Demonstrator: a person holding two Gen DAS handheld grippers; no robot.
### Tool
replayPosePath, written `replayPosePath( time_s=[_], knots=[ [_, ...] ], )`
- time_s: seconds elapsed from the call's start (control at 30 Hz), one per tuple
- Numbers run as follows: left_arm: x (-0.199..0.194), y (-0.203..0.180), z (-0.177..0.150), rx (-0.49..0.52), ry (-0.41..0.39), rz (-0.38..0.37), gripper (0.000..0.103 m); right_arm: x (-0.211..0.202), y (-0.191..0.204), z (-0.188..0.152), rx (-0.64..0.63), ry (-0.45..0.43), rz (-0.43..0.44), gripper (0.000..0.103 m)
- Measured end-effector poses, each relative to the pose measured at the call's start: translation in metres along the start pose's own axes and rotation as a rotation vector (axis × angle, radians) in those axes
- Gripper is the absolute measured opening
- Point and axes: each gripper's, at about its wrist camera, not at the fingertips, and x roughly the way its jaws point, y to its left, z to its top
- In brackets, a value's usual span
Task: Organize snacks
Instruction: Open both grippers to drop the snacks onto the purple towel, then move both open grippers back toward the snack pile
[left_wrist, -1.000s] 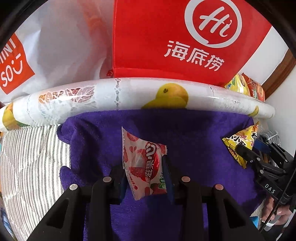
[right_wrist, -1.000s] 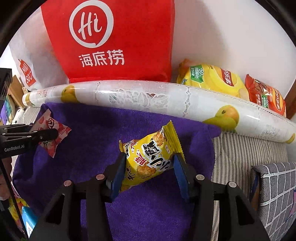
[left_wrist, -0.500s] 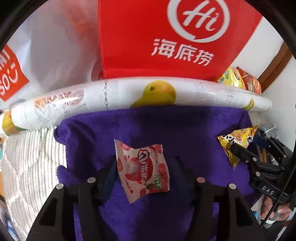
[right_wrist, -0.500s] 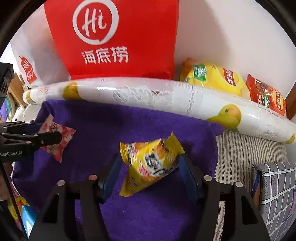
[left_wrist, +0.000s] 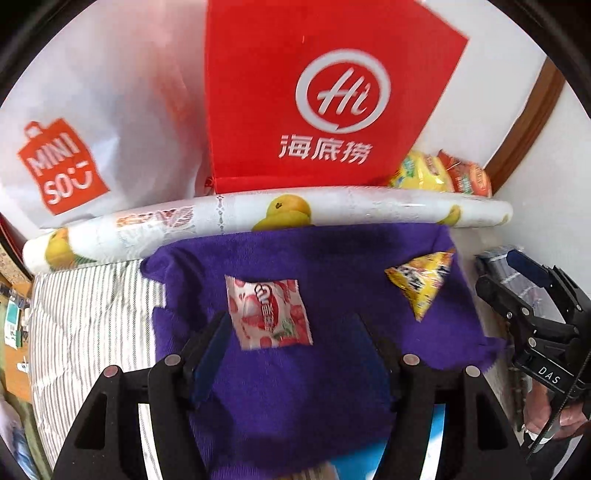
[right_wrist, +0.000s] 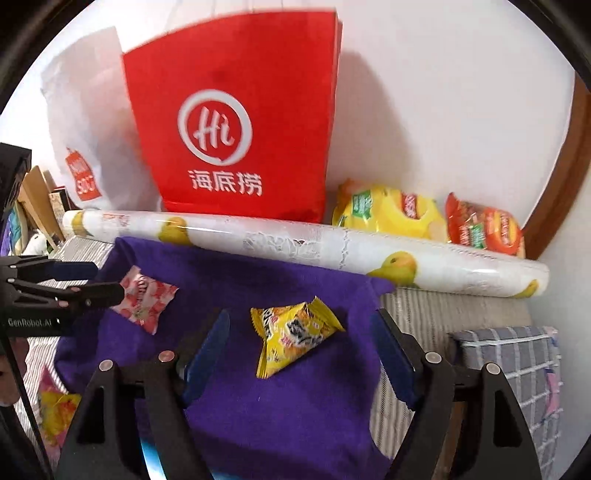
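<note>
A pink-and-white strawberry snack packet (left_wrist: 269, 313) lies flat on the purple towel (left_wrist: 332, 258), just ahead of my open, empty left gripper (left_wrist: 291, 328). It also shows in the right wrist view (right_wrist: 146, 298), partly behind the left gripper's fingers (right_wrist: 92, 291). A yellow triangular snack packet (right_wrist: 291, 332) lies on the towel (right_wrist: 258, 406) between the wide-open jaws of my right gripper (right_wrist: 299, 332), untouched. It shows in the left wrist view (left_wrist: 424, 284) too, with the right gripper (left_wrist: 524, 295) to its right.
A rolled fruit-print sheet (right_wrist: 314, 243) lies along the towel's far edge. Behind it stand a red bag (right_wrist: 236, 122) and a white Miniso bag (left_wrist: 85, 122). Yellow (right_wrist: 388, 210) and red (right_wrist: 484, 229) chip bags lean on the wall. A checked cushion (right_wrist: 509, 362) lies right; more snacks (right_wrist: 55, 406) lie lower left.
Both grippers opened and let go of their packets, which now lie on the towel. Both grippers have pulled back and up, widening the view.
</note>
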Motion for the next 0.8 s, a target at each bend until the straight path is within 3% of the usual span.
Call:
replayPosePath(
  time_s=[0.17, 0.33, 0.6, 0.8],
  knots=[
    [-0.04, 0.008, -0.024, -0.02, -0.05, 0.002, 0.065, -0.043, 0.006, -0.014, 0.045, -0.029, -0.014, 0.078],
    [-0.08, 0.015, -0.062, -0.029, -0.11, -0.003, 0.065, -0.076, 0.016, -0.04, 0.094, -0.052, 0.041, 0.078],
    [-0.118, 0.039, -0.11, -0.068, -0.133, 0.024, 0.065, -0.112, 0.049, -0.091, 0.071, -0.011, 0.085, 0.078],
    [-0.131, 0.059, -0.144, -0.095, -0.127, 0.038, 0.065, -0.124, 0.071, -0.127, 0.044, 0.014, 0.064, 0.078]
  ],
)
